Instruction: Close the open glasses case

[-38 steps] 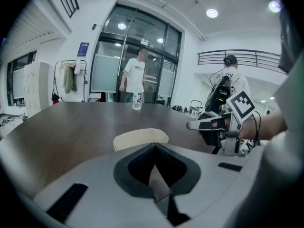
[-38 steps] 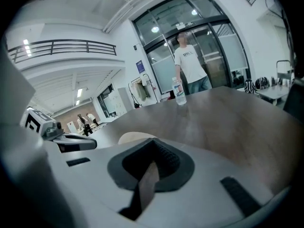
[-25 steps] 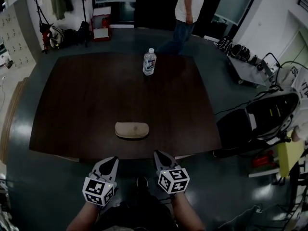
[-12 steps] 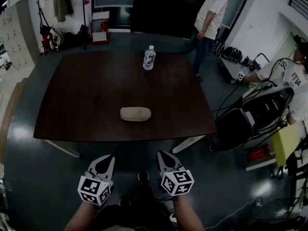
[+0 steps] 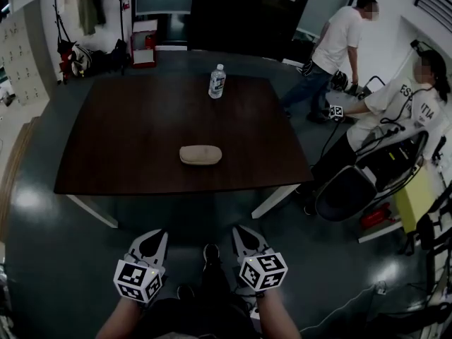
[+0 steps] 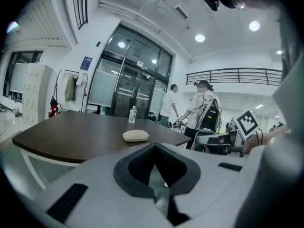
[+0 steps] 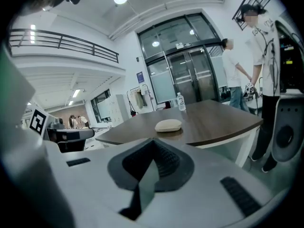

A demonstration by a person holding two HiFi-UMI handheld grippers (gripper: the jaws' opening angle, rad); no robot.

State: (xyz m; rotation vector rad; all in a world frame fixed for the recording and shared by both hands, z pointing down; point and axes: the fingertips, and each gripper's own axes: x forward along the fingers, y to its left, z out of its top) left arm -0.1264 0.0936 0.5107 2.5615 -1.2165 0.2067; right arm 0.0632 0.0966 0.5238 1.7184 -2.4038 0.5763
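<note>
The beige glasses case (image 5: 200, 155) lies on the dark wooden table (image 5: 127, 133), near its front edge, and its lid looks down. It also shows as a pale oval in the left gripper view (image 6: 135, 136) and the right gripper view (image 7: 168, 125). My left gripper (image 5: 156, 236) and right gripper (image 5: 241, 232) hang side by side over the floor, well short of the table. Both point at the case. Each has its jaws together with nothing between them, as seen on the left gripper (image 6: 154, 147) and the right gripper (image 7: 153, 142).
A water bottle (image 5: 217, 82) stands at the table's far edge. To the right, a person (image 5: 341, 44) stands bent over, another person (image 5: 399, 104) sits among cables, and a black chair (image 5: 347, 191) is near the table's right corner. A coat rack (image 5: 70, 41) stands at the back left.
The table and case have slid farther from me as the view drew back. The standing person has walked to the right, and a seated person has come into view. Both grippers stay low and shut.
</note>
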